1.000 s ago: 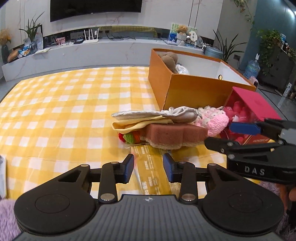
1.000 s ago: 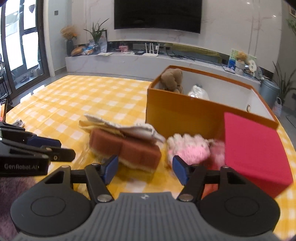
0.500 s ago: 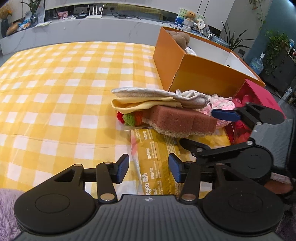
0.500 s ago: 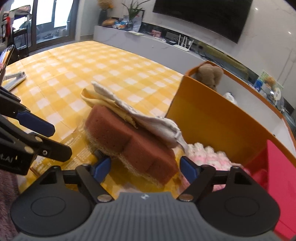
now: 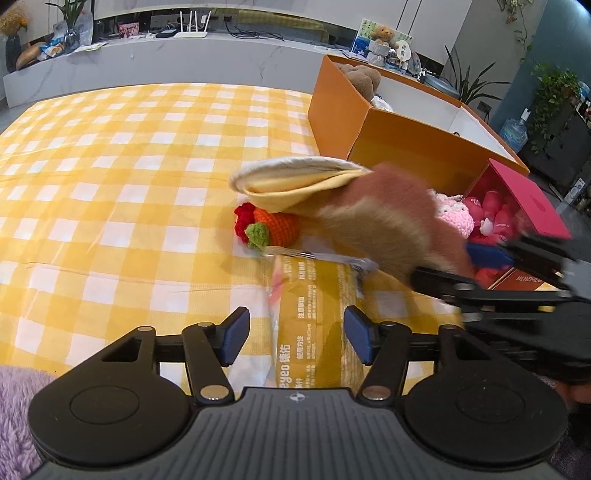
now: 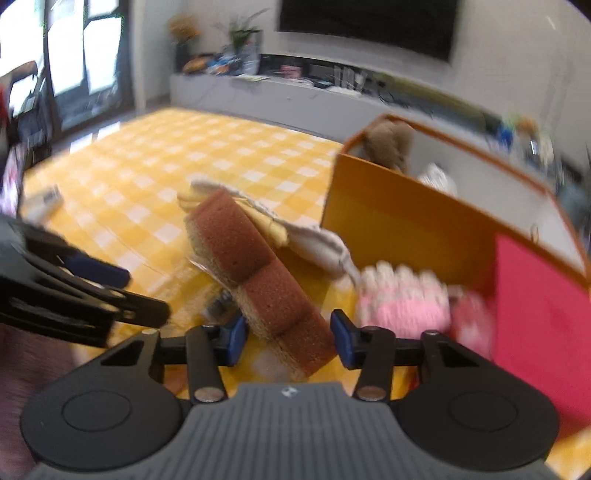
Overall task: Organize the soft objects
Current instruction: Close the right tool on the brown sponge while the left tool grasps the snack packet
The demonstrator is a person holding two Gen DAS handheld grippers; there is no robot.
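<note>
Wall television [image 6: 365, 26], router [image 5: 190, 29], plants [image 5: 469, 81]

One brown sponge [image 6: 258, 273] between the right fingers [image 6: 232, 341], two cloths [image 5: 295, 182], one crocheted carrot [image 5: 271, 229], one orange box [image 5: 413, 147], one red box [image 5: 528, 199].

The tilted reddish-brown sponge block [image 5: 388, 218] smears with motion blur in the left wrist view, hiding part of the pink crocheted plush [image 5: 456, 218]. The right wrist view is blurred throughout, and its right edge crops the red cardboard box [image 6: 543, 314].
</note>
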